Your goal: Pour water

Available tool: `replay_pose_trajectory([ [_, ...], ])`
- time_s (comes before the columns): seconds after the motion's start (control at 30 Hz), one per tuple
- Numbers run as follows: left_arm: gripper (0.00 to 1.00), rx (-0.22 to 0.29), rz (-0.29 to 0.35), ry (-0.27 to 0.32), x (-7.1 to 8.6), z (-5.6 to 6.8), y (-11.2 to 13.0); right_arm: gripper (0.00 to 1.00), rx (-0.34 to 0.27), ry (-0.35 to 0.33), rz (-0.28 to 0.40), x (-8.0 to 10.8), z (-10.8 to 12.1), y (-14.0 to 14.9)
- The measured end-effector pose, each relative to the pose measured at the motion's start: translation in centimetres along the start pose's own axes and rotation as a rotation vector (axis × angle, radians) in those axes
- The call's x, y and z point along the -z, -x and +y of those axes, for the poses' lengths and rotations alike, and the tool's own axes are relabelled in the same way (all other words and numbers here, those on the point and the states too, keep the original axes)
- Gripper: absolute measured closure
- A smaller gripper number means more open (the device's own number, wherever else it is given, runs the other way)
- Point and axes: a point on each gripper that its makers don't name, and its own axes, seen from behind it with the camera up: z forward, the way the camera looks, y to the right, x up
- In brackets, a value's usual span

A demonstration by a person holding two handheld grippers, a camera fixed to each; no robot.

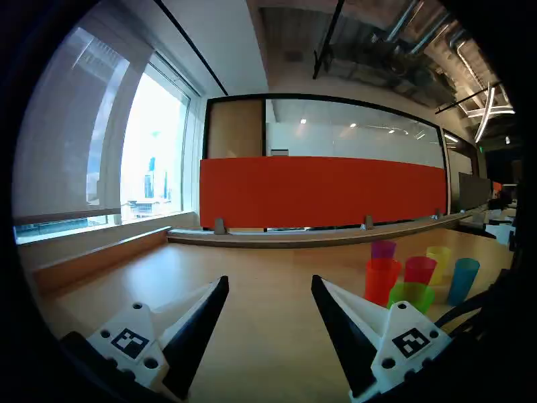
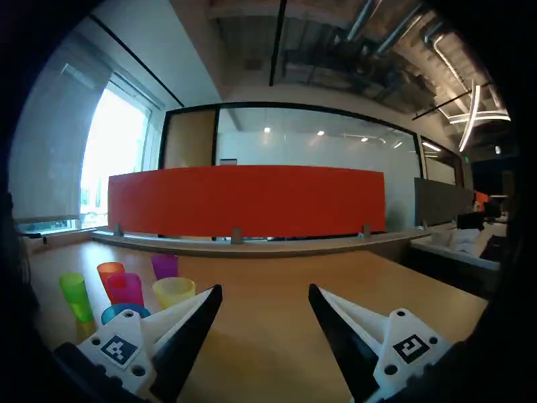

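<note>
Left tool [image 1: 269, 278] and right tool [image 2: 265, 287] are both held open, empty. Coloured cups [image 1: 411, 272] are clustered on the worktop [image 1: 255, 258], 4 o'clock in left gripper view, 8 o'clock in right gripper view. Tight packing: neighbours could be toppled when one is grasped.

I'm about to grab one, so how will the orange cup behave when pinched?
The orange cup looks like thin translucent plastic, so probably light and squeezable. Tall, narrow, close beside the pink cup, it may tip into it if nudged. Its glossy wall might slip.
</note>
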Motion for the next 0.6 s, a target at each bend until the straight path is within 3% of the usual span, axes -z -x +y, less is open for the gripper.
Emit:
replay_pose_trajectory([
  [0.6, 0.09, 0.0, 0.0, 0.0, -0.06, 0.12, -0.04, 0.0, 0.0, 0.0, 0.0, 0.08, -0.1, 0.06],
])
